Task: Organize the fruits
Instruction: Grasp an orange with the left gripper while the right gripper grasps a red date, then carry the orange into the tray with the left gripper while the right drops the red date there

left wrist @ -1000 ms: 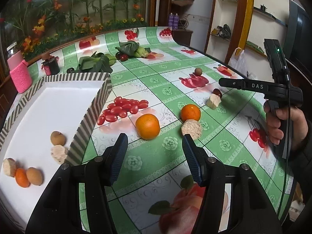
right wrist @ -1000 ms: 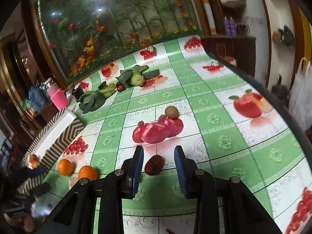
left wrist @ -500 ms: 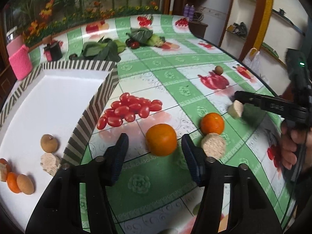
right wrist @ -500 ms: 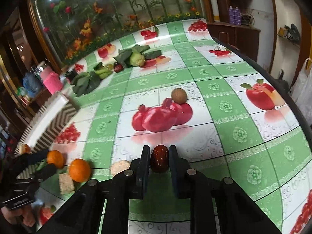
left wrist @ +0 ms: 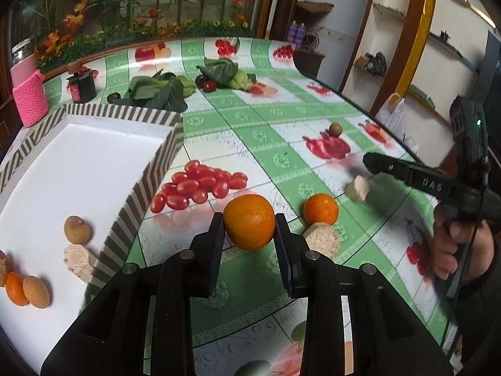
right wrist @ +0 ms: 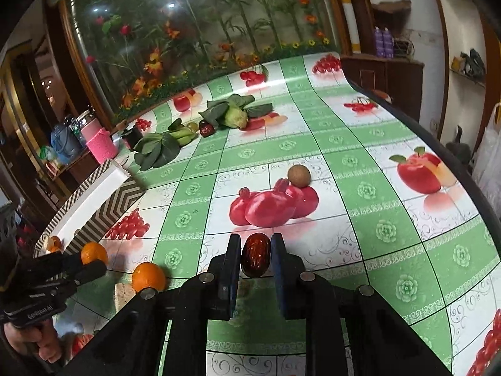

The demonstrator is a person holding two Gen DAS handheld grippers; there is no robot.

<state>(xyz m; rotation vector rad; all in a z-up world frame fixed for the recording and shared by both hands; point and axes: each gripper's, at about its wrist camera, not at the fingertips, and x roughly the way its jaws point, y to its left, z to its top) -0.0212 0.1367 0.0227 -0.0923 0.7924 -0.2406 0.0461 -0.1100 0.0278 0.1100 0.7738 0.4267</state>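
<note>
A large orange (left wrist: 249, 219) sits on the fruit-print tablecloth between the fingers of my left gripper (left wrist: 249, 224). Its jaws are closing and the pads touch both sides of the fruit. My right gripper (right wrist: 255, 244) is shut on a dark red date (right wrist: 255, 254) just above the cloth. A smaller orange (left wrist: 320, 209) and a beige chunk (left wrist: 322, 238) lie right of the left gripper. A brown longan (right wrist: 299, 175) rests farther back. The white tray with a striped rim (left wrist: 150, 188) at the left holds a longan (left wrist: 76, 229), a small orange (left wrist: 15, 288) and other pieces.
Leafy greens (left wrist: 156, 92), a black jar (left wrist: 82, 86) and a pink knitted cup (left wrist: 29, 98) stand behind the tray. Another beige chunk (left wrist: 358, 188) lies by the right gripper's tip. The table's rounded edge runs along the right, where a hand (left wrist: 454, 244) holds the right gripper.
My left gripper slid forward around the large orange and its jaws narrowed onto it. The right gripper's jaws closed on the date, which lay between open fingers before.
</note>
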